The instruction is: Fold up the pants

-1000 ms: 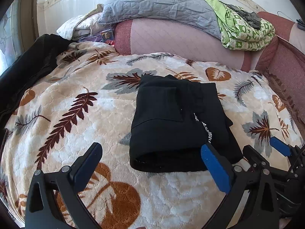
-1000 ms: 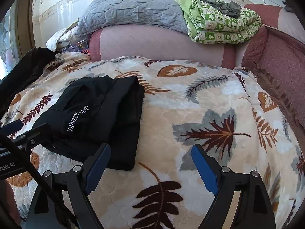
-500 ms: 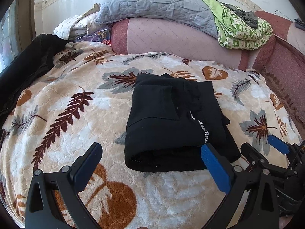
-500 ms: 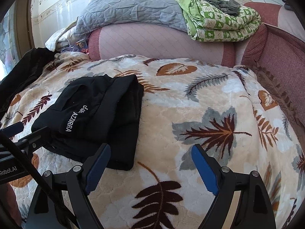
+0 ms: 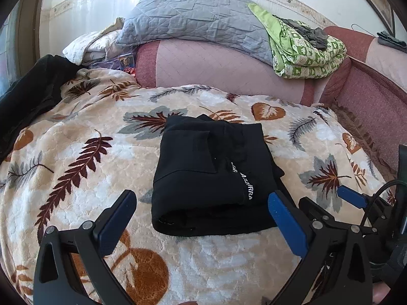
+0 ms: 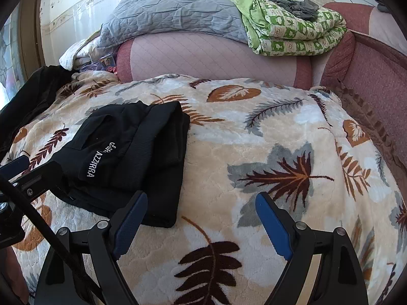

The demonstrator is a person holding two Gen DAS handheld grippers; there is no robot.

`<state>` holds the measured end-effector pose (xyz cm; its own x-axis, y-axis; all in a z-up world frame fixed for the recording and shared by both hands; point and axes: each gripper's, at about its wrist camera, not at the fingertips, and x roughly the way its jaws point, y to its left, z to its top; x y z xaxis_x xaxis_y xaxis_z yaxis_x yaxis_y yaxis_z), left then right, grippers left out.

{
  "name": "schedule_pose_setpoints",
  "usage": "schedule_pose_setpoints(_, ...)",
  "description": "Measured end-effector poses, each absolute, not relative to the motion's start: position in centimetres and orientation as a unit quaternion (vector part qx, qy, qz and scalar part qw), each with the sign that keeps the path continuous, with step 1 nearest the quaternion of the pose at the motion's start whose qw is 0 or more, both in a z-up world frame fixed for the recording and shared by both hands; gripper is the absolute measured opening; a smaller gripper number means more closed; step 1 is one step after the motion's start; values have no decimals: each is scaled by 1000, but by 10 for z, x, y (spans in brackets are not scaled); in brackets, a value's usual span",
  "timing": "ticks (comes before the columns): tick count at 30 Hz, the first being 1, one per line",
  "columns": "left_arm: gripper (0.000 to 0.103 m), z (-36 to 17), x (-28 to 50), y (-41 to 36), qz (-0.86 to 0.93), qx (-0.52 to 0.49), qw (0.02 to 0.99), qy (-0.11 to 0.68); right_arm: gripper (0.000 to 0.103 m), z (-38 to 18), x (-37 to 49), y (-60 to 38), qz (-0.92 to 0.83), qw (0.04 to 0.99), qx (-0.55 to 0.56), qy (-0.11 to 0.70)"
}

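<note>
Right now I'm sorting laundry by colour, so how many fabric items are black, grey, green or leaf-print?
Black: 2, the folded pants and a dark garment
Grey: 1, the quilt
Green: 1, the checked blanket
Leaf-print: 1, the bed blanket
Total: 5

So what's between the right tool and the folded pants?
Nothing but bare leaf-print blanket, seen in the right wrist view; the open right tool sits beside the folded pants.

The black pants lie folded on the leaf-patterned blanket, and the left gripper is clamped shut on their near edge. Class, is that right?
Not quite. The black pants do lie folded on the leaf-patterned blanket, but the left gripper is open and grips nothing, as the left wrist view shows.
</note>
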<state>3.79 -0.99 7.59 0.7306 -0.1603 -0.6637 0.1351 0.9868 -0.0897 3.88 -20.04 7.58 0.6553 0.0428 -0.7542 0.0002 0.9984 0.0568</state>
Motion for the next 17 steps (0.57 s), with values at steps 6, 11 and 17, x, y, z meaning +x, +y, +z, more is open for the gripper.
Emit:
schedule_pose_setpoints(6, 103, 73, 39, -13, -78, -14, 927, 367, 91, 77, 39, -202, 12, 910, 28, 413)
schedule_pose_setpoints(11, 103, 70, 39, -13, -74, -10, 923, 378, 91, 74, 41, -202, 12, 907, 25, 420)
schedule_pose_setpoints(17, 103, 66, 39, -17, -42, 19, 923, 381, 92, 75, 41, -201, 11, 909, 17, 416)
